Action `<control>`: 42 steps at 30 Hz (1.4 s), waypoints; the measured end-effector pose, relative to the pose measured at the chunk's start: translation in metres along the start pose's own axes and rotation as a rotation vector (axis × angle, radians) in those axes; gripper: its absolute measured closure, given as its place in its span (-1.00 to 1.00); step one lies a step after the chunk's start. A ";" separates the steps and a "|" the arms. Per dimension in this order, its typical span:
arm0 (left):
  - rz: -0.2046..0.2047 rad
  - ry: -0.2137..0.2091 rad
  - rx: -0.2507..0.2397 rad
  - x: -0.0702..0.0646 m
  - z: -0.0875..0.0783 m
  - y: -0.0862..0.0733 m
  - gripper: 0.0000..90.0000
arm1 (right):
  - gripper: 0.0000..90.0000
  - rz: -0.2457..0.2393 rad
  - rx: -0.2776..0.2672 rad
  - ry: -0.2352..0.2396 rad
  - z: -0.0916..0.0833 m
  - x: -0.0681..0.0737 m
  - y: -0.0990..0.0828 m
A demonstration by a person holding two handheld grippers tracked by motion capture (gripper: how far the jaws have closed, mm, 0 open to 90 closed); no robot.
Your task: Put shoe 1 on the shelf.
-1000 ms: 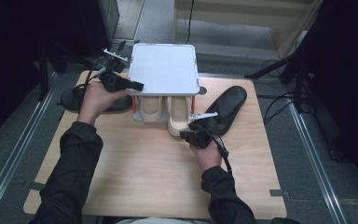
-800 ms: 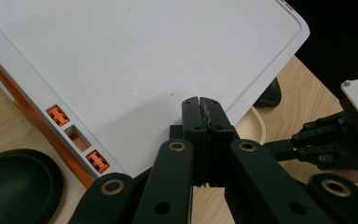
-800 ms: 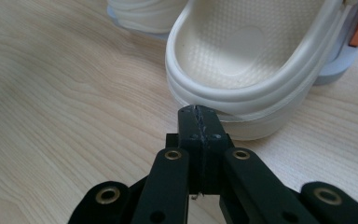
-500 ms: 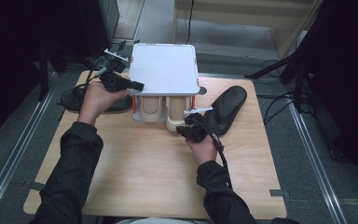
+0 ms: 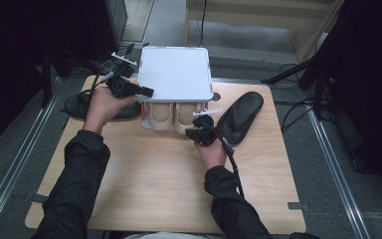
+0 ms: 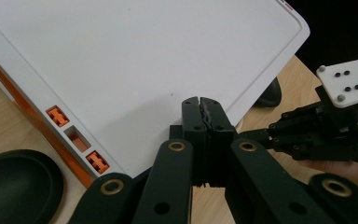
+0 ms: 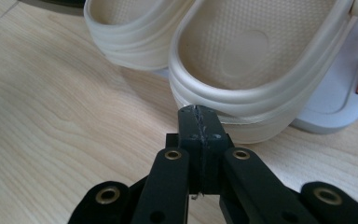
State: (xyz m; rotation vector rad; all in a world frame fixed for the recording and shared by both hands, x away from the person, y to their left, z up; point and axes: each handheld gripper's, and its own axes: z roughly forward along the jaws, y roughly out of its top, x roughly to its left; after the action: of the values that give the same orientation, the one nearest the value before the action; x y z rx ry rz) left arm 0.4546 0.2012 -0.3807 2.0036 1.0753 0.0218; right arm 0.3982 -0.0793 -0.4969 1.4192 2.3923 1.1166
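- Dark surroundings and a grey floor are seen around a wooden table [image 5: 144, 189]; no readable writing is found on anything, though orange clips [image 6: 57, 115] are set along the box's side.
- At the table's left edge, a black sandal [image 5: 74, 107] is lain flat, partly hidden behind the left hand.
- Left gripper [image 5: 146, 92] is held level at the left front corner of the box lid [image 5: 175, 72], with the forearm brought in from the lower left; its jaws are pressed together with nothing between them, their tips lying over the lid's white surface.
- Inside the white box [image 5: 206, 102], under the lid, two cream clogs [image 5: 159, 117] are stood side by side, their heels sticking out of the open front.
- Right gripper [image 5: 195, 132] is pointed at the right clog [image 7: 261, 60]; its jaws are shut and empty, their tips touching or just short of the heel rim, which cannot be told apart.
- Right of the box, a second black sandal [image 5: 241, 115] is lain on the table, just beside the right hand.
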 end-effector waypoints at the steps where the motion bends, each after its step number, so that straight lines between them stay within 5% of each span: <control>1: 0.000 0.001 0.000 0.000 0.000 0.000 1.00 | 1.00 -0.002 -0.001 -0.003 0.001 0.000 0.001; 16: -0.017 -0.029 -0.009 0.003 0.000 0.000 0.95 | 1.00 0.033 -0.040 0.000 0.008 0.001 0.002; 22: -0.052 -0.062 -0.015 0.004 0.000 0.001 0.74 | 0.90 0.017 -0.067 0.049 -0.013 0.006 -0.014; 30: -0.051 -0.016 -0.002 -0.004 -0.007 0.001 0.18 | 0.62 -0.020 -0.080 0.097 -0.048 0.002 -0.034; 34: -0.063 -0.031 -0.002 -0.007 -0.009 0.002 -0.01 | 0.47 -0.034 -0.086 0.120 -0.063 -0.002 -0.042; 38: -0.061 -0.020 -0.007 -0.010 -0.015 0.001 -0.10 | 0.23 -0.052 -0.101 0.186 -0.073 -0.010 -0.051; 42: -0.060 0.001 -0.029 -0.010 -0.022 -0.002 -0.14 | 0.12 -0.035 -0.126 0.191 -0.082 -0.018 -0.056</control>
State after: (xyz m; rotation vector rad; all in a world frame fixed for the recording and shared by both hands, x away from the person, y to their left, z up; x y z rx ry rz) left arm 0.4385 0.2092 -0.3647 1.9450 1.1298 0.0065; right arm 0.3304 -0.1522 -0.4792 1.2784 2.4095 1.4254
